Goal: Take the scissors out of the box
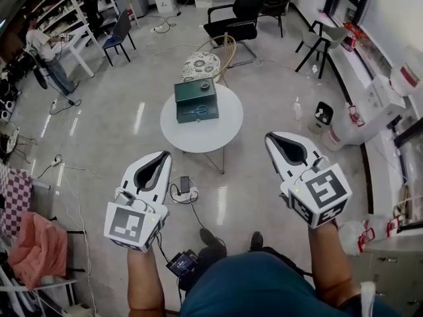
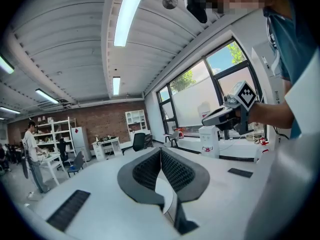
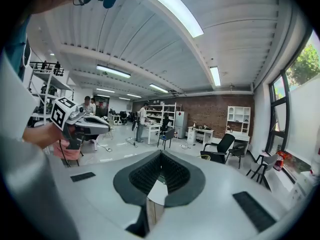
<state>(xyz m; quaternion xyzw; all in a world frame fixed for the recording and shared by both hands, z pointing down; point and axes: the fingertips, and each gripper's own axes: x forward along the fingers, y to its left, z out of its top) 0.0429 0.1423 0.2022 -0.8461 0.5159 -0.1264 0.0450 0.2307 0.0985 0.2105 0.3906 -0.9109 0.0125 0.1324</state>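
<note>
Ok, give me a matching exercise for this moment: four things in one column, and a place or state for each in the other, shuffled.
Things:
1. green box
2. left gripper
3. black office chair
4. pink cloth

Places or states:
a. jaws together, nothing between them
b. on the round white table
c. on the floor beyond that table
d. draped low at the left edge of the head view

Pairs: 1-b, 2-a, 3-c, 4-d.
</note>
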